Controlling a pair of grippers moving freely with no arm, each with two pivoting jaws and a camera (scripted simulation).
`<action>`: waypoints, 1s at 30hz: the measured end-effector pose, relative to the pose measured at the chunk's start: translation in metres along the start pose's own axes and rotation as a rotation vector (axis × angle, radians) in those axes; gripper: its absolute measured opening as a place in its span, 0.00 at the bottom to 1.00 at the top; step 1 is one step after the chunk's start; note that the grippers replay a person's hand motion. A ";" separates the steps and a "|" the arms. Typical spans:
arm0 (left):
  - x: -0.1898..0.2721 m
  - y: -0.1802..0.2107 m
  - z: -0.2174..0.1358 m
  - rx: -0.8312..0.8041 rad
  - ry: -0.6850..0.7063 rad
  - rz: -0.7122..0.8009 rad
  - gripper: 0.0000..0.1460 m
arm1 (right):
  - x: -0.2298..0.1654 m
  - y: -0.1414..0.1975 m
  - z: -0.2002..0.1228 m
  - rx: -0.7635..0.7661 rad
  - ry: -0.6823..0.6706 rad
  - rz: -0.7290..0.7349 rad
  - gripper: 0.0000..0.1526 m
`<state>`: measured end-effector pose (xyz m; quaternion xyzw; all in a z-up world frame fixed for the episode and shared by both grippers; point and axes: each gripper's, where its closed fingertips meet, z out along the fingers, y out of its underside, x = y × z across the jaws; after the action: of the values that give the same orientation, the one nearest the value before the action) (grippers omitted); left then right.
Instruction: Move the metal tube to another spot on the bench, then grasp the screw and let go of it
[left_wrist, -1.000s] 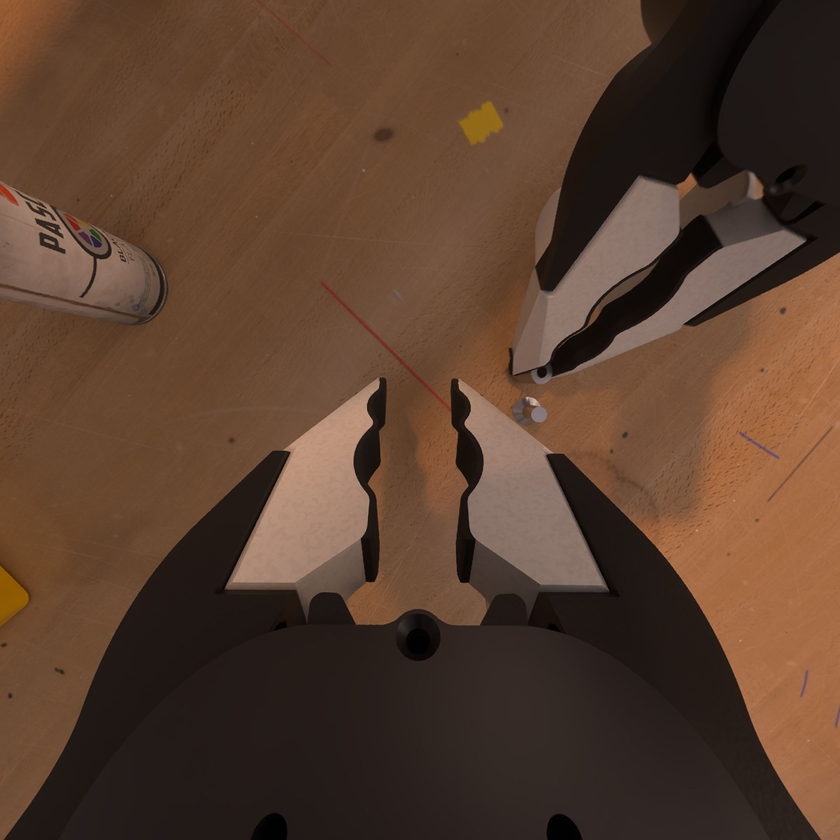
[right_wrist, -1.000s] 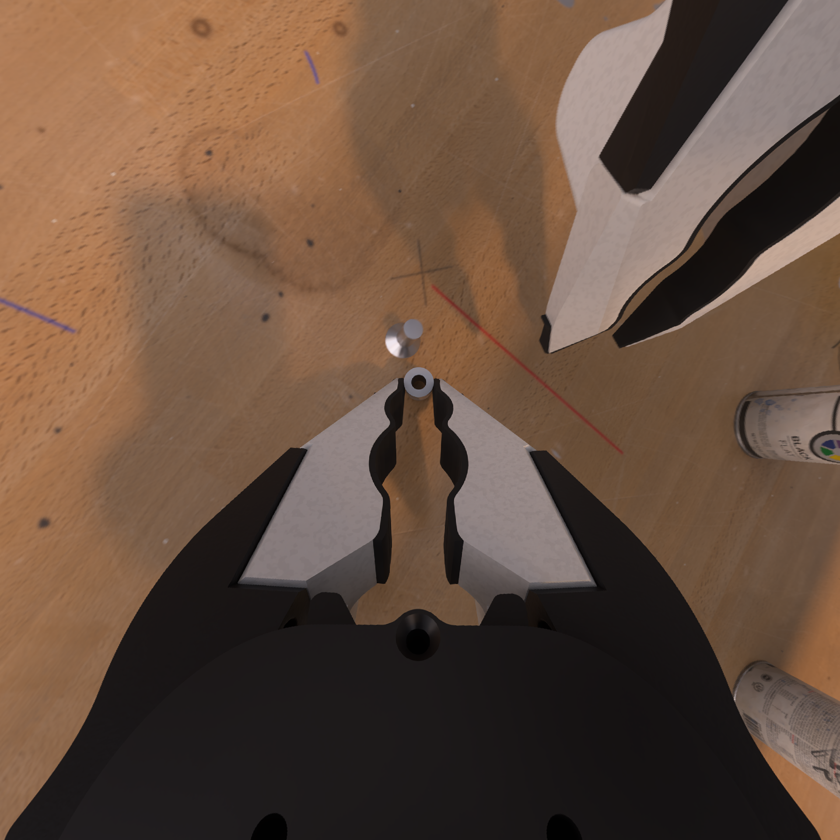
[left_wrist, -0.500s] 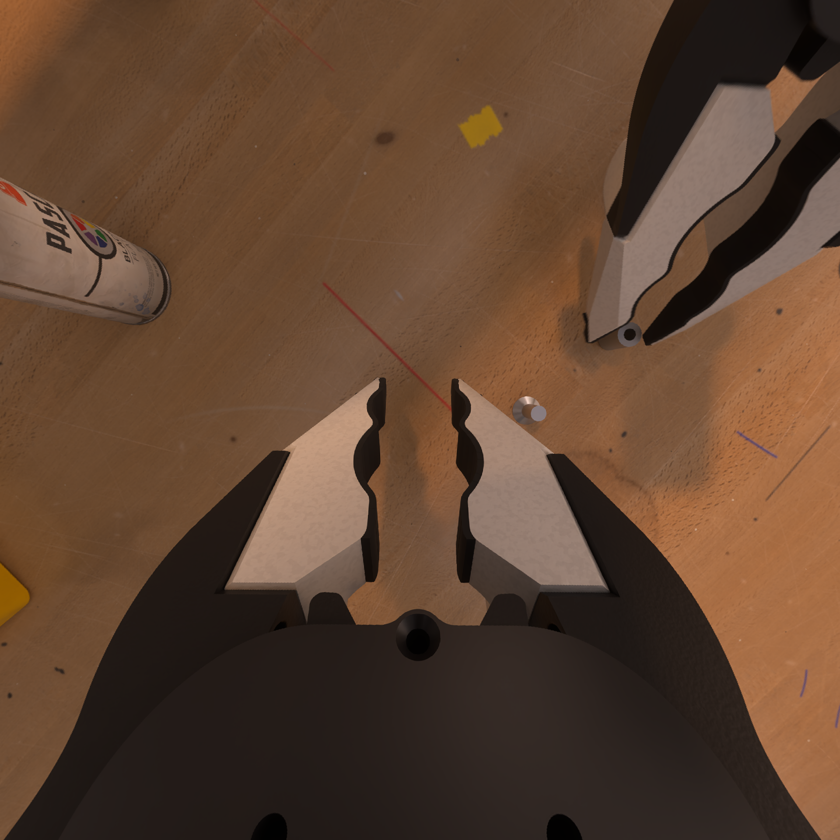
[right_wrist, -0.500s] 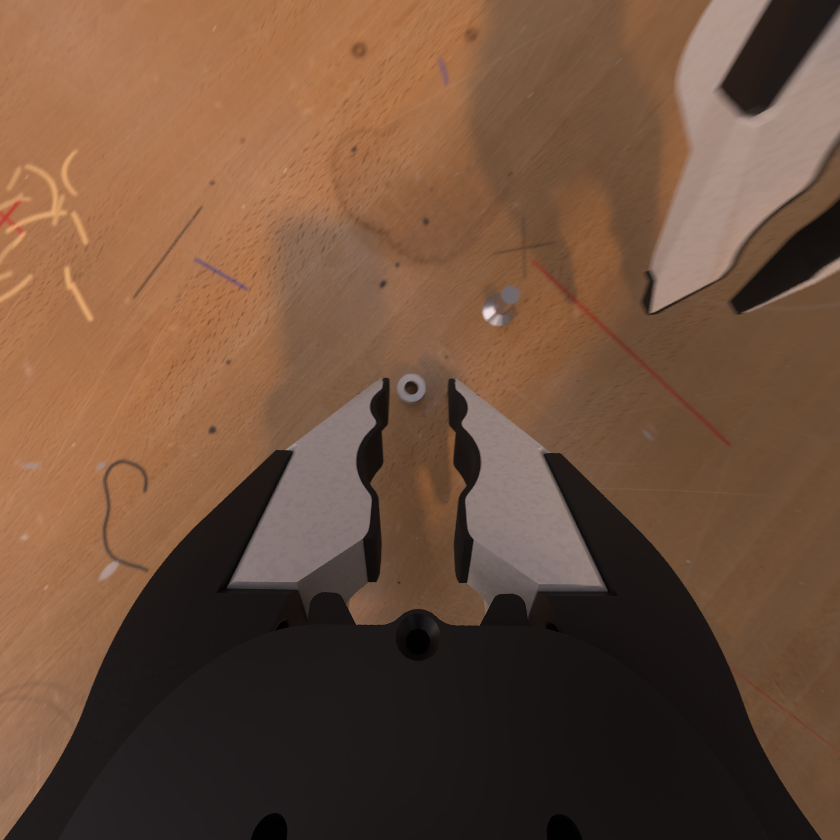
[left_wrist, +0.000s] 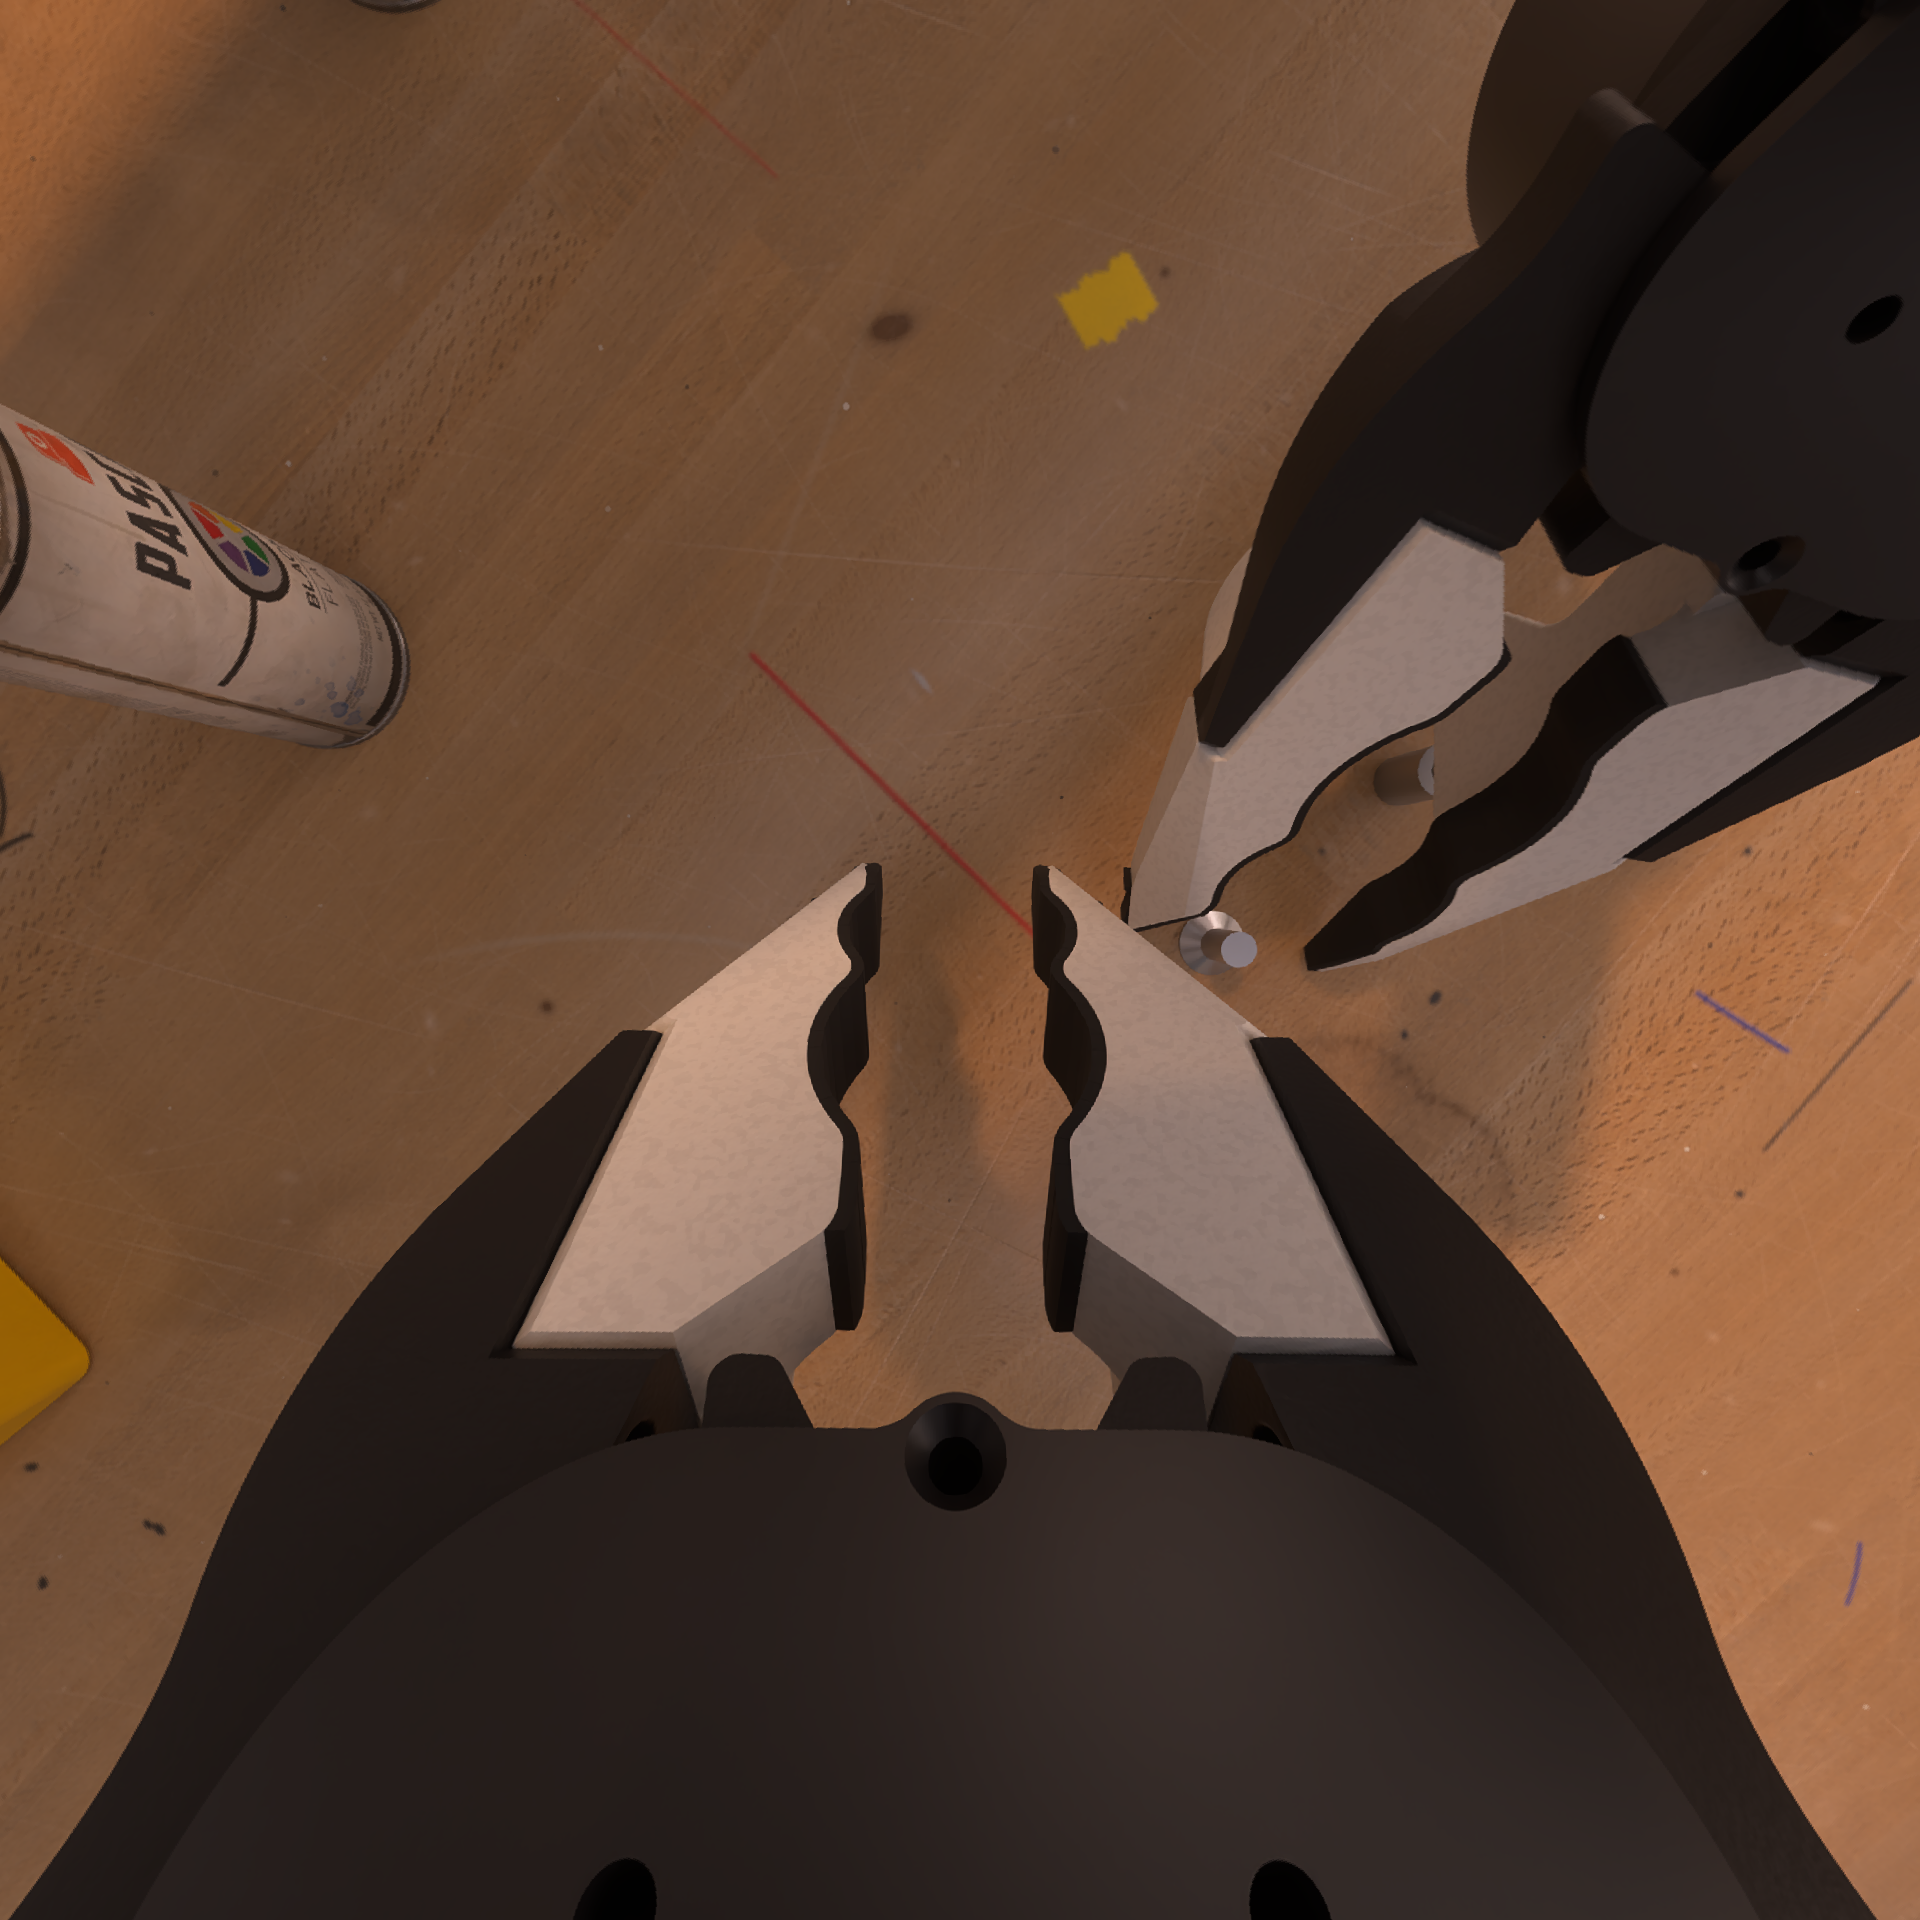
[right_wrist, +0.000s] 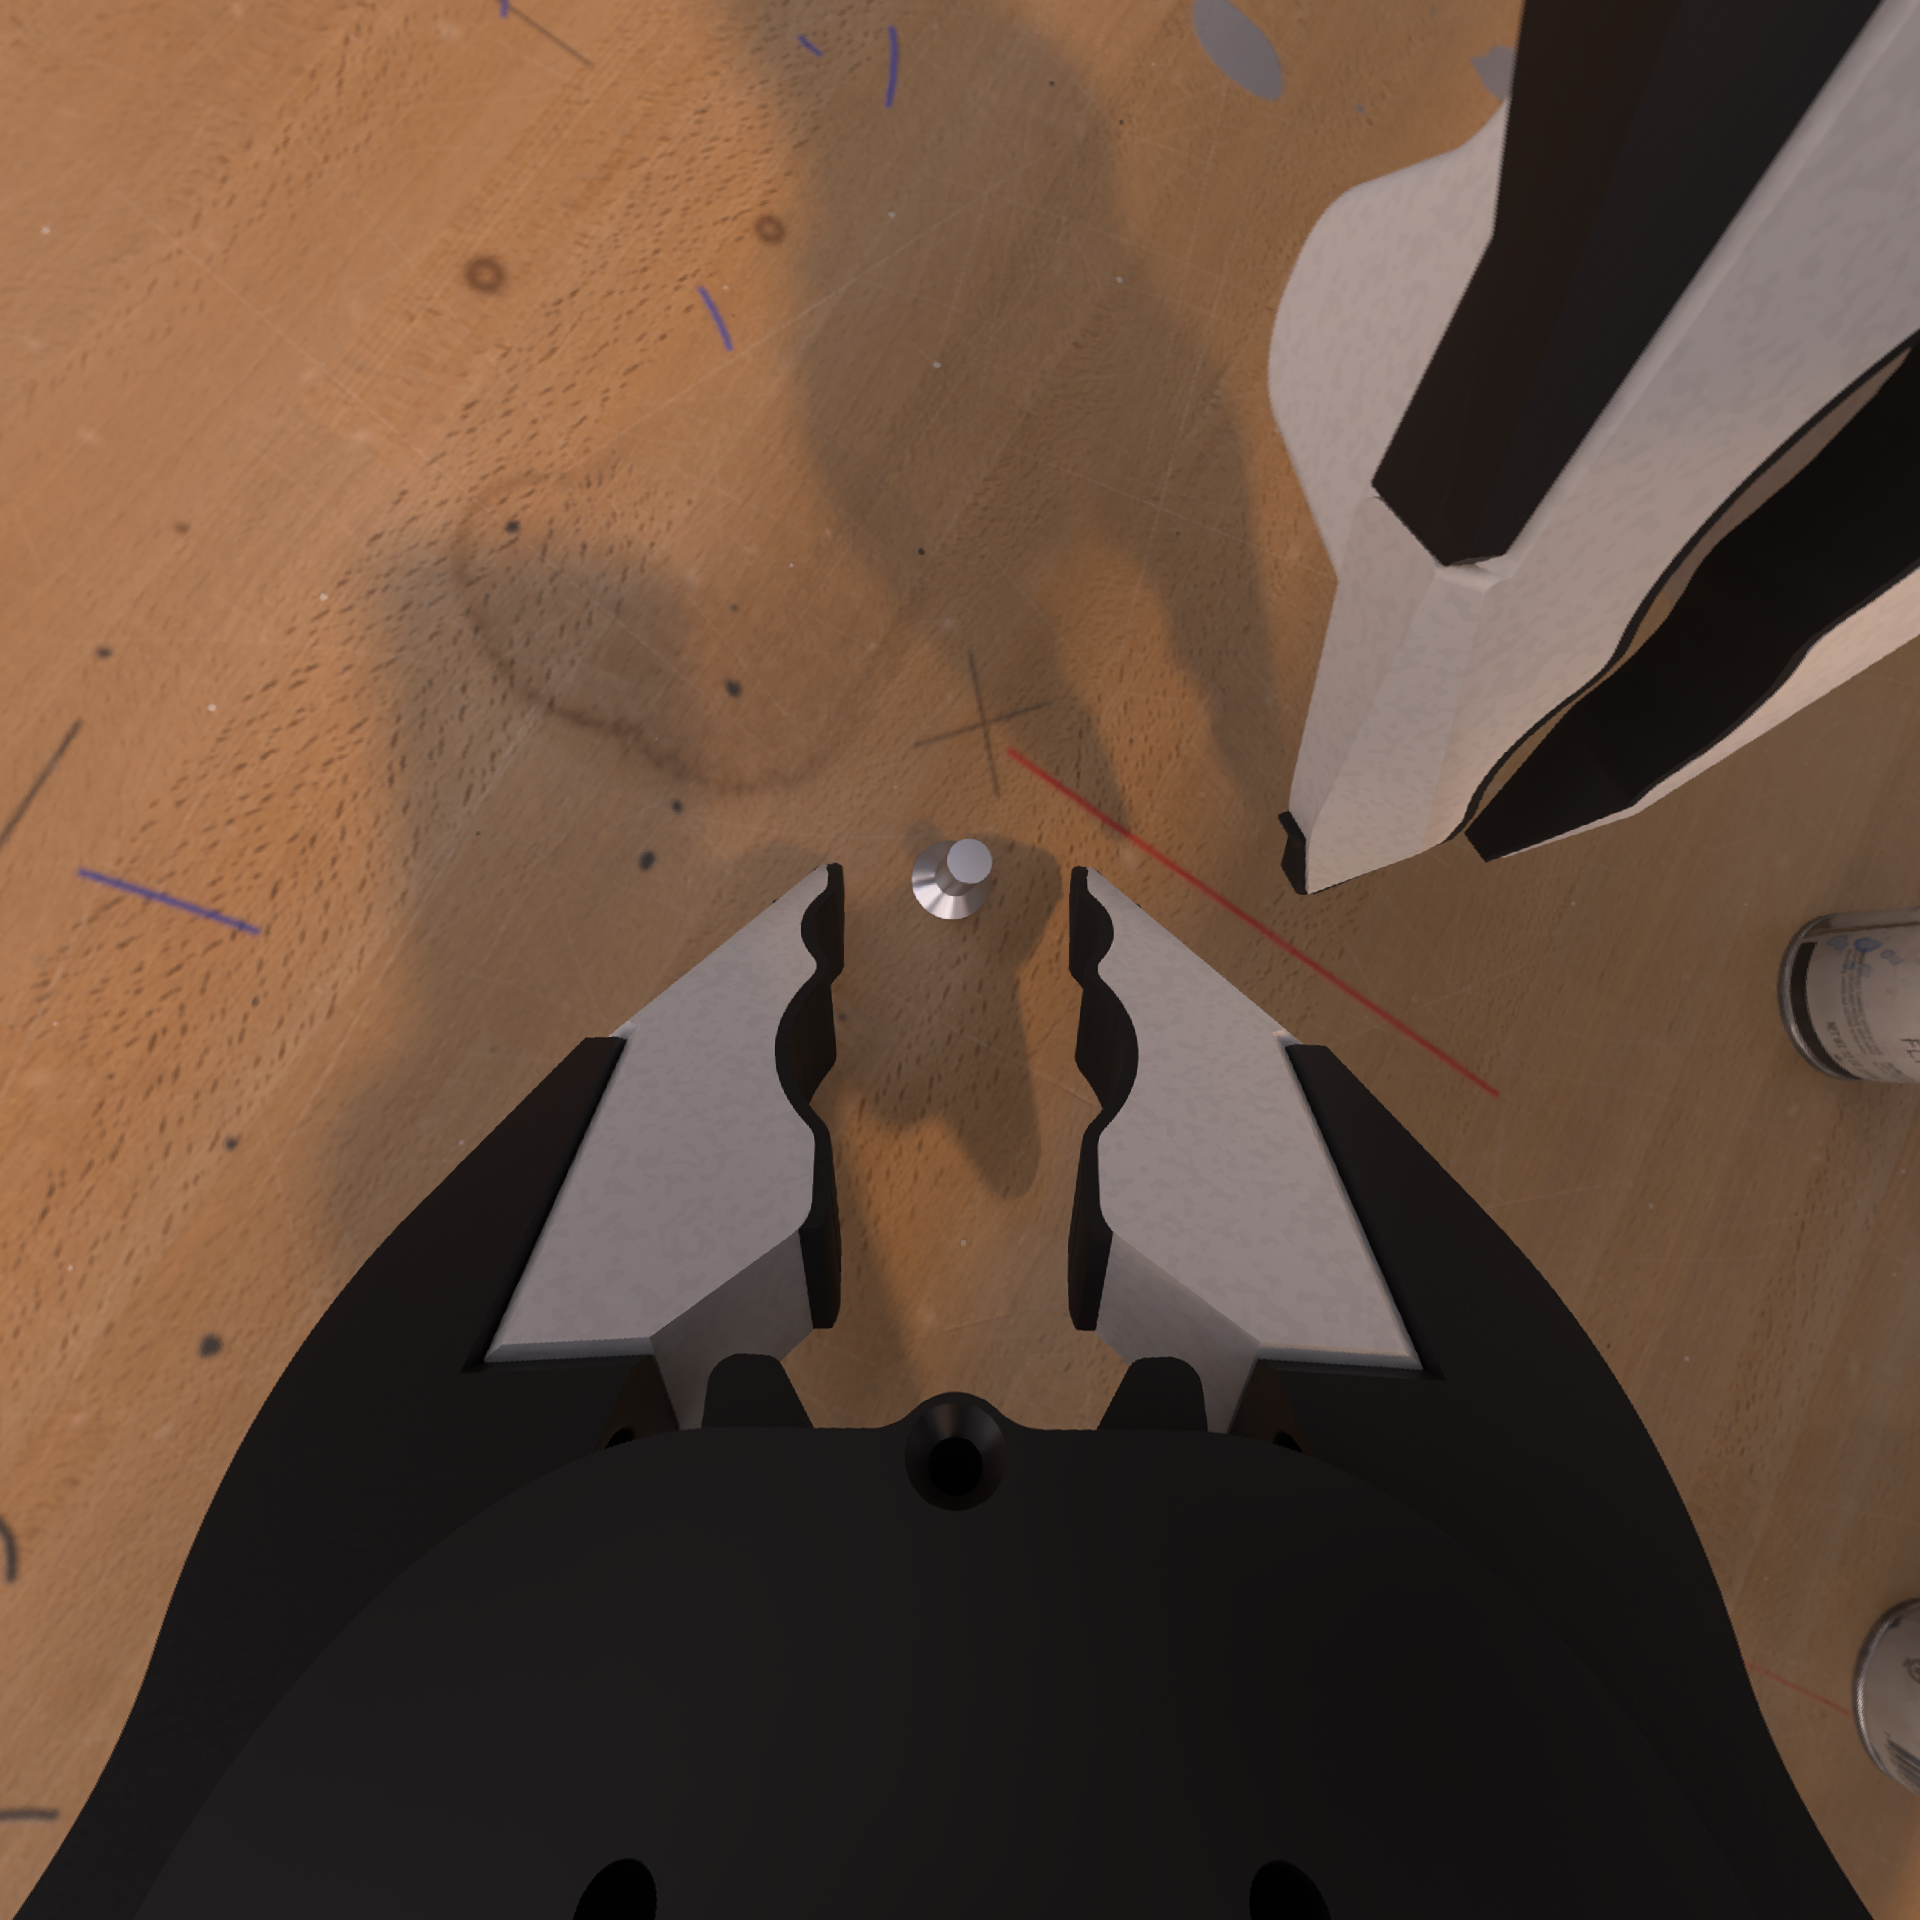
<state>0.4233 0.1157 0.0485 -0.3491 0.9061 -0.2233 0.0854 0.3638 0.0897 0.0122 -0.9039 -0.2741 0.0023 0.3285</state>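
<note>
The screw (right_wrist: 951, 883), small and silver, stands head down on the wooden bench, right between the fingertips of my right gripper (right_wrist: 954, 875), which is open and not touching it. The left wrist view shows the same: the screw (left_wrist: 1218, 945) sits between the right gripper's (left_wrist: 1222, 937) spread tips. The metal tube (left_wrist: 1403, 774), a short grey cylinder, rests on the bench behind the screw, under the right gripper's fingers. It is hidden in the right wrist view. My left gripper (left_wrist: 956, 878) is open and empty, just left of the screw; it also shows in the right wrist view (right_wrist: 1387, 857).
A white spray can (left_wrist: 208, 613) lies at the left, with a yellow block (left_wrist: 31, 1351) at the lower left edge and a yellow scrap (left_wrist: 1107, 301) farther off. Two more cans (right_wrist: 1855, 997) (right_wrist: 1896, 1694) lie at the right of the right wrist view.
My right gripper carried the tube away from the screw, opened and left it on the bench. It then moved back, wider open, so its tips flank the screw. The left gripper stayed still.
</note>
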 end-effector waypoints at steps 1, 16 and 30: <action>0.000 0.000 0.000 0.001 0.001 0.000 0.20 | 0.001 0.000 0.001 0.000 0.001 0.011 0.28; 0.000 0.001 0.001 -0.005 0.002 -0.002 0.20 | -0.011 0.014 -0.011 -0.049 -0.091 -0.002 0.05; -0.002 0.001 -0.004 0.016 -0.006 -0.007 0.20 | 0.014 0.007 -0.049 0.086 0.028 0.010 0.27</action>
<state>0.4232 0.1190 0.0519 -0.3521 0.9027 -0.2300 0.0901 0.3887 0.0633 0.0488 -0.8902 -0.2646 0.0032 0.3709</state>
